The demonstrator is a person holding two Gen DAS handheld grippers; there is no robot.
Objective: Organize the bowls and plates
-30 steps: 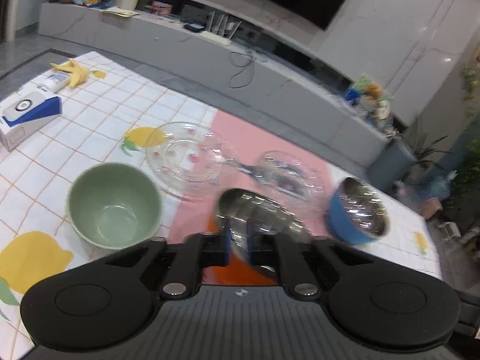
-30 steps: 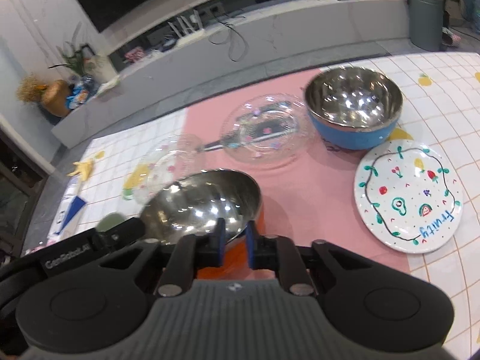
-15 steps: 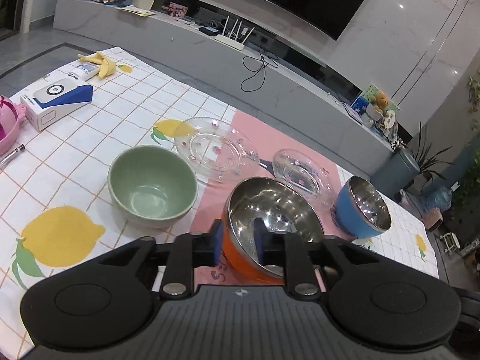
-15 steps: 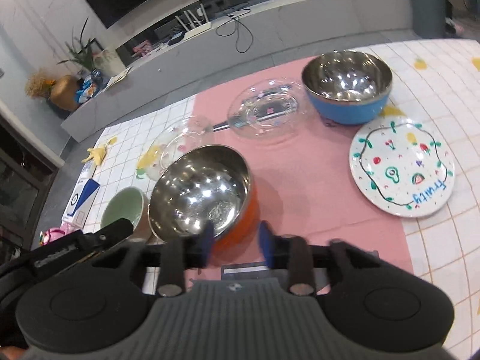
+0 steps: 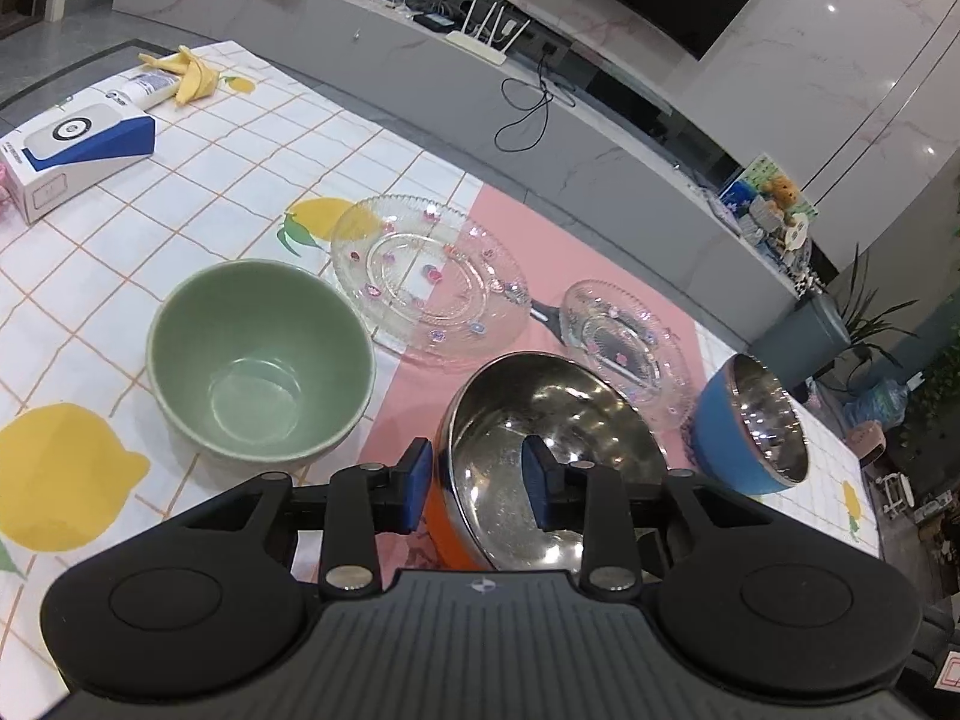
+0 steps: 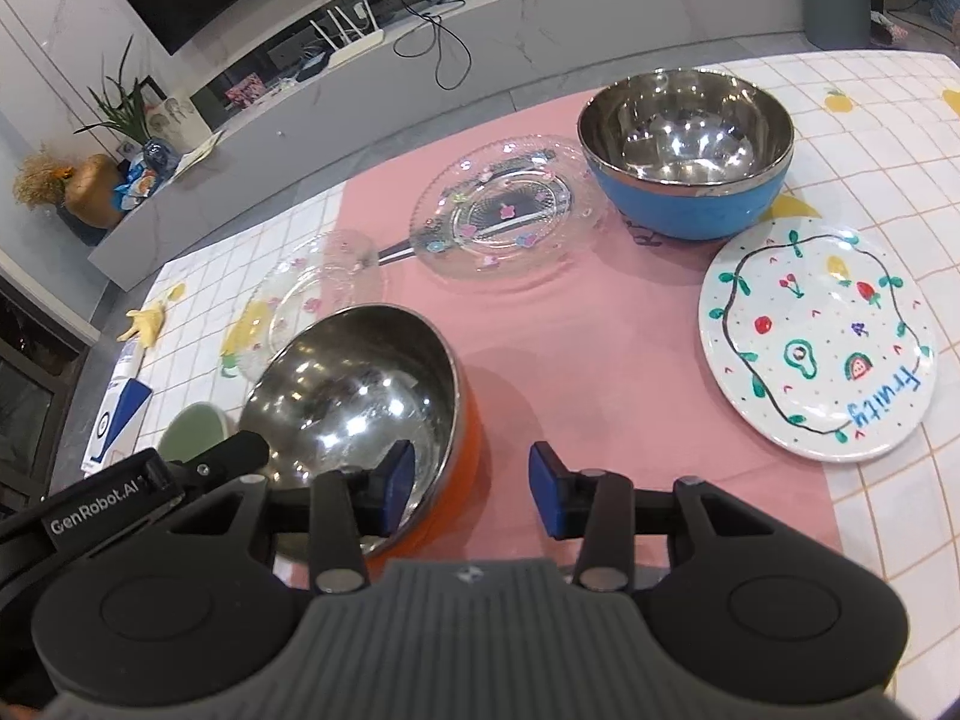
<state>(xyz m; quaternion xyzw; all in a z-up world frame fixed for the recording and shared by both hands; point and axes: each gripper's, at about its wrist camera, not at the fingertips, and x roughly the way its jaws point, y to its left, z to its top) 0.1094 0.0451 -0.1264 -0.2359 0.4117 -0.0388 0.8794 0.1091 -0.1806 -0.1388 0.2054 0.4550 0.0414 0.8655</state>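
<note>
Orange steel-lined bowl sits on the pink mat at the bottom centre of both wrist views, with each gripper straddling a side of its rim. The left gripper has just been opening: its blue pads now stand apart, one outside the orange wall and one inside the steel lining, neither pressing on the rim as far as the distorted view shows. The right gripper has likewise just been opening; its left pad hangs inside the bowl by the rim and its right pad stands over bare mat, so the wall lies between spread jaws without being pinched.

In the left wrist view, a green ceramic bowl stands just left of the orange one on the lemon-print tablecloth. Behind them lies a large clear glass plate with pink dots, and to its right a smaller glass plate resting over a dark utensil handle. A blue steel-lined bowl stands at the upper right of the right wrist view, just beside the smaller glass plate. Below it, at the right edge of that view, lies a white plate painted with fruit and the word "fruity". At the upper left of the left view are a blue-and-white box and a banana peel.
</note>
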